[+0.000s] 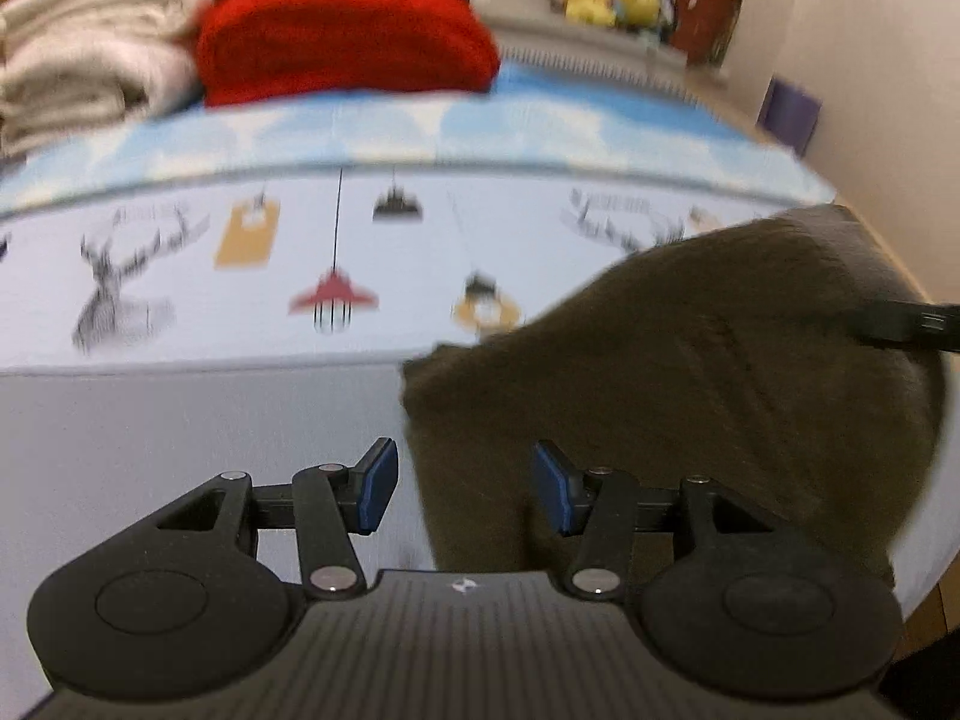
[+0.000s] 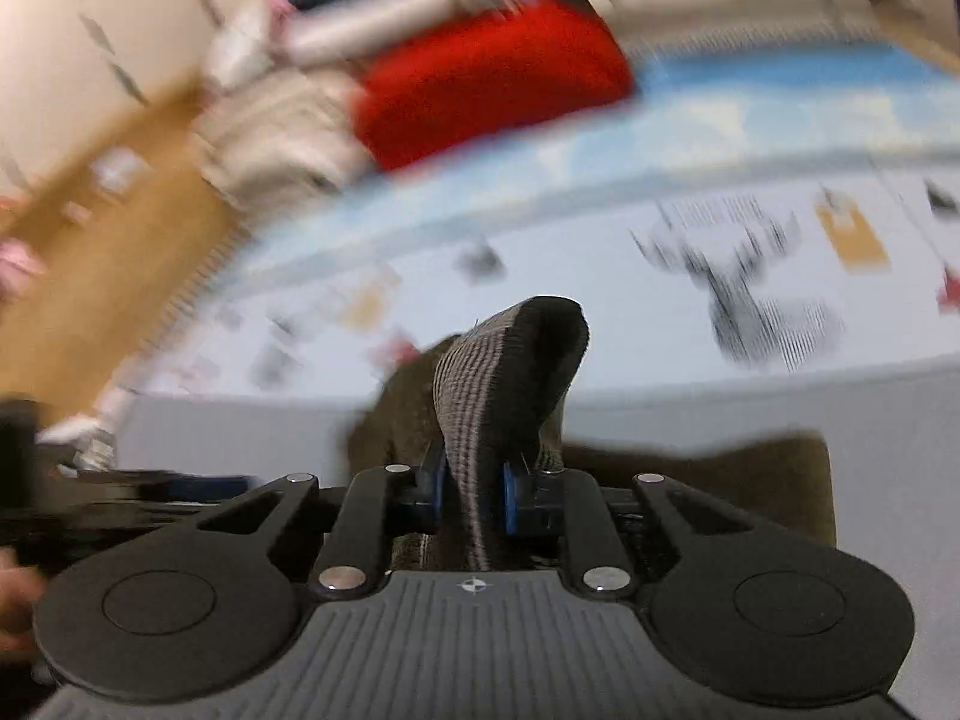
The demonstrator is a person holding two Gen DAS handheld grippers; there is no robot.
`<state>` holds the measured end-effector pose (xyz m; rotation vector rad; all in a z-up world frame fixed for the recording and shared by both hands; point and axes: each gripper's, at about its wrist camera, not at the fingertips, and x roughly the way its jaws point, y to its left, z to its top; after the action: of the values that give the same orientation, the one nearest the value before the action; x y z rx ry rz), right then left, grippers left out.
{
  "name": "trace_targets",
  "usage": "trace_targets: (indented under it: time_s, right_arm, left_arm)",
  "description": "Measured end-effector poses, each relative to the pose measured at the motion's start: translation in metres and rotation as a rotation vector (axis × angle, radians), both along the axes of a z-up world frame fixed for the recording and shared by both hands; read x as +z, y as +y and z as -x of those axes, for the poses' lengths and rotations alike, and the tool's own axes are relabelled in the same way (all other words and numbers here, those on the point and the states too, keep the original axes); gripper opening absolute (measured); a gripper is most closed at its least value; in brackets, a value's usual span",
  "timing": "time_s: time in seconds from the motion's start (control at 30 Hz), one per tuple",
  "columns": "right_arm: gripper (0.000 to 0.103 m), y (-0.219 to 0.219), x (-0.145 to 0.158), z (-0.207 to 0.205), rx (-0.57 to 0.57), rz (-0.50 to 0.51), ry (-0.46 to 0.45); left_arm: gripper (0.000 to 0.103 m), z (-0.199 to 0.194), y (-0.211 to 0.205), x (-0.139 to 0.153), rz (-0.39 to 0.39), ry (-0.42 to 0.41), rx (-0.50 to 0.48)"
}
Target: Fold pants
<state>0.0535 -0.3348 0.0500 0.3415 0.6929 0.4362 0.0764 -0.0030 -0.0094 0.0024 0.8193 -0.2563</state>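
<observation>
Right hand-held gripper (image 2: pixel 471 495) tight on pants (image 2: pixel 504 384) waistband

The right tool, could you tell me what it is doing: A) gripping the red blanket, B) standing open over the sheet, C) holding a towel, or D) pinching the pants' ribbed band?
D: the right tool has its pads closed on the pants at the ribbed band.
</observation>
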Motion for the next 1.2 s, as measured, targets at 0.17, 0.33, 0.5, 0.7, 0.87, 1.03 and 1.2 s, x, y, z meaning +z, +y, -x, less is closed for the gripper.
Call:
trace_targets:
  time_s: [0.17,0.33,0.5,0.7,0.87,1.03,1.2]
  right_arm:
    - [0.017,-0.051,-0.008,0.023,-0.159,0.053,0.143]
    - [0.024,-0.089,-0.058,0.008,-0.313,0.156,0.419]
    - [0.029,-0.079,-0.031,0.018,-0.289,0.271,0.254]
    - [0.029,-0.080,-0.052,0.012,-0.102,0.284,0.378]
    - [0.043,-0.082,-0.074,0.007,-0.048,0.402,0.469]
    - [0.043,-0.072,-0.049,0.008,-0.098,0.387,0.325]
    - [0.043,-0.071,-0.030,-0.002,-0.181,0.348,0.187]
  left_arm:
    - [0.055,-0.003,-0.011,0.002,0.035,0.000,-0.050]
    - [0.055,-0.005,-0.038,-0.009,-0.003,0.041,-0.141]
    - [0.050,0.001,-0.055,-0.018,-0.029,0.060,-0.239]
    - [0.047,-0.006,-0.066,-0.083,-0.234,0.396,-0.340]
    - [0.047,-0.014,-0.067,-0.066,-0.182,0.286,-0.298]
    - [0.047,-0.027,-0.066,-0.046,-0.110,0.143,-0.196]
    - [0.047,-0.037,-0.087,-0.040,-0.094,0.024,-0.211]
